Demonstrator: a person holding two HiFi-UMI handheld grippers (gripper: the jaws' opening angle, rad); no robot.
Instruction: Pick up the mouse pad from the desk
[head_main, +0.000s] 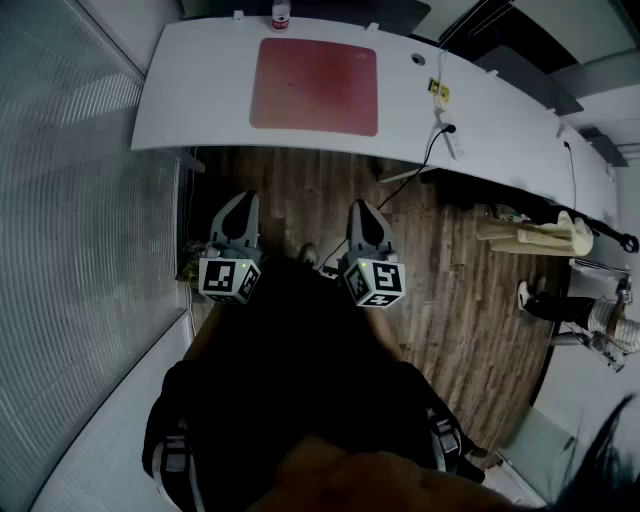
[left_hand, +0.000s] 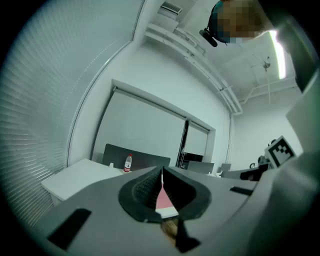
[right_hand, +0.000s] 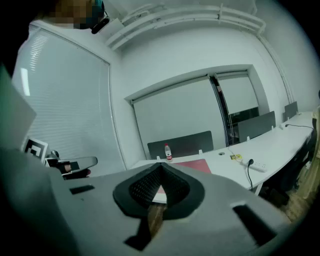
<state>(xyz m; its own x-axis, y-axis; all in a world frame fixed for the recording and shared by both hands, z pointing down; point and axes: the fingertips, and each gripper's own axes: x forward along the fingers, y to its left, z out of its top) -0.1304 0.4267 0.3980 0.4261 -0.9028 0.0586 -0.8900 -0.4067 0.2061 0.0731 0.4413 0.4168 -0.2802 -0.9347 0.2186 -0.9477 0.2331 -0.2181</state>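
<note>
The red mouse pad (head_main: 314, 86) lies flat on the white desk (head_main: 200, 90) at the upper centre of the head view, with a bottle (head_main: 281, 15) at its far edge. The left gripper (head_main: 242, 202) and right gripper (head_main: 361, 208) sit mid-frame over the wood floor (head_main: 300, 190), apart from the desk. Both have their jaws pressed together and empty.

bottle (head_main: 281, 15): cut off at head view's top edge | mouse pad (left_hand: 163, 199): mostly hidden behind fingers (left_hand: 142, 188), left gripper view

No readable text anywhere, red label on bottle (left_hand: 128, 163) too small to read
</note>
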